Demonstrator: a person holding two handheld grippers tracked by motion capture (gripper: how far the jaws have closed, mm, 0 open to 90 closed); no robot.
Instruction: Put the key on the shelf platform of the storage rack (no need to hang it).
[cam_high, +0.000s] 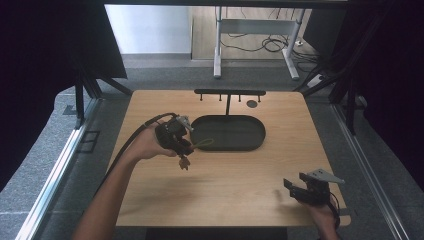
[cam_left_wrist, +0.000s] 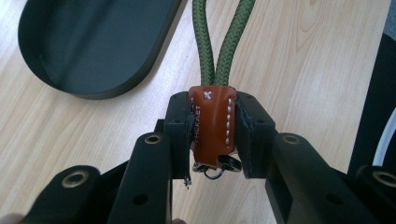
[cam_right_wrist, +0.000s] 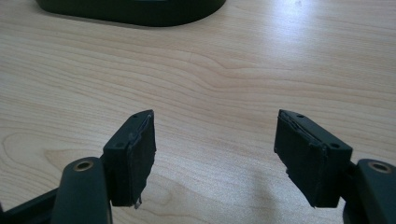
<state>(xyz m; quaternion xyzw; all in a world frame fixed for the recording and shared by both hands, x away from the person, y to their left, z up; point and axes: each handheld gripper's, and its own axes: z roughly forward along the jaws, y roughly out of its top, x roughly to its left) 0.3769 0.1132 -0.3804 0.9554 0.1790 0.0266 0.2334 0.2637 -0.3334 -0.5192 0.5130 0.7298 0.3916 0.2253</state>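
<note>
Overhead, a wooden table carries a dark oval tray above grey floor.

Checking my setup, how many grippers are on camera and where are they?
2. The left gripper is beside the dark oval tray, shut on a leather-and-green-cord key fob. The right gripper sits open near the table's front right corner.
</note>
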